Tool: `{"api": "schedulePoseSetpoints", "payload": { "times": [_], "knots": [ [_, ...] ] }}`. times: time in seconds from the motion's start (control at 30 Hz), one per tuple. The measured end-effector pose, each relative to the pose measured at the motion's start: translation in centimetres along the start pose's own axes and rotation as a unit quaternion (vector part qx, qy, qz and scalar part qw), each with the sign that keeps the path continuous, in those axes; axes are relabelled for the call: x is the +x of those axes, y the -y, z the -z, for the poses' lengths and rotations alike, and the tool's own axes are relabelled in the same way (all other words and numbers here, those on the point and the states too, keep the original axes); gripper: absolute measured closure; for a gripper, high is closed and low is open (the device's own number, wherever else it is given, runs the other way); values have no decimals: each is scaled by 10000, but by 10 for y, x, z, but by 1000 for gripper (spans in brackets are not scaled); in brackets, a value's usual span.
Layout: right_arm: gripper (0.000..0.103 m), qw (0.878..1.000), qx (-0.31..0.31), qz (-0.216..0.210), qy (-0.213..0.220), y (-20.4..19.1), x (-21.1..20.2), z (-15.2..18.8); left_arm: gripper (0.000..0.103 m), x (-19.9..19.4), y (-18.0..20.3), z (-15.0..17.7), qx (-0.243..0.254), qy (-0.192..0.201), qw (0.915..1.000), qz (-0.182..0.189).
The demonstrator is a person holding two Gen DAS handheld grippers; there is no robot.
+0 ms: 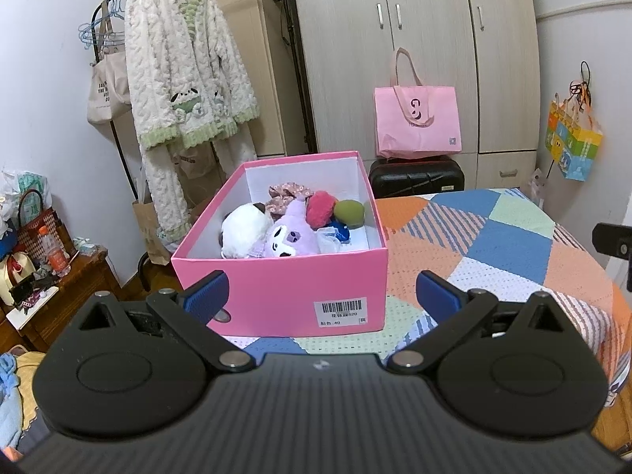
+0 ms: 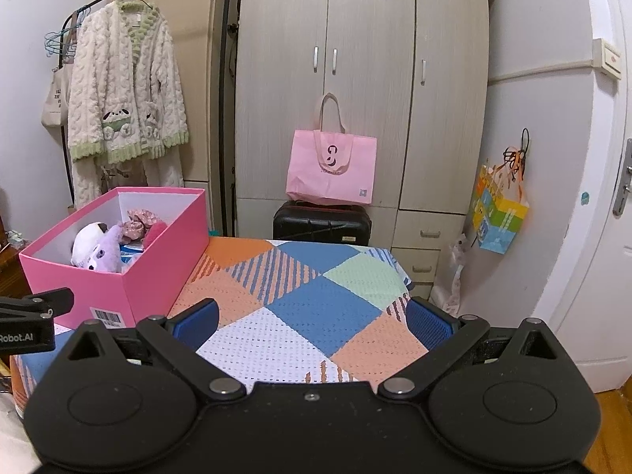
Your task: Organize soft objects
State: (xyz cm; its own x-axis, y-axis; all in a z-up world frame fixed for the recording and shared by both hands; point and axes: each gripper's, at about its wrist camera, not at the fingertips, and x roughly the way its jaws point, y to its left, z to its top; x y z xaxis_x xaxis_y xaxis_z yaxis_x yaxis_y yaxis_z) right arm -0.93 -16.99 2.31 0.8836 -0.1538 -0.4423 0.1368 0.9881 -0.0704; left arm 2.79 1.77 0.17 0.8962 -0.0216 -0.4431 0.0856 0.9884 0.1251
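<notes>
A rigid pink cardboard box point(image 1: 284, 296) is seen at the left of the patchwork knitted cover point(image 2: 316, 308), holding a purple plush toy point(image 1: 290, 237), a white plush toy point(image 1: 245, 233), a red fuzzy piece point(image 1: 320, 207) and an olive pad point(image 1: 349, 213). The left gripper point(image 1: 322, 296) and right gripper point(image 2: 312, 322) are both spread wide and empty. Soft pile could be pinched too shallowly and slip, or the light box nudged along the cover.

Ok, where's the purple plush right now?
In the pink box, front middle in the left wrist view: purple plush between the white plush and red pom-pom.
</notes>
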Motion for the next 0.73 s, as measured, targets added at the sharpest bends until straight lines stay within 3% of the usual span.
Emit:
{"api": "schedulePoseSetpoints", "payload": {
  "times": [0.73],
  "knots": [
    [1,10000,26,73,-36,-1,2,2,0,-2,-8,2,-155,63,9999,-45]
  ]
}}
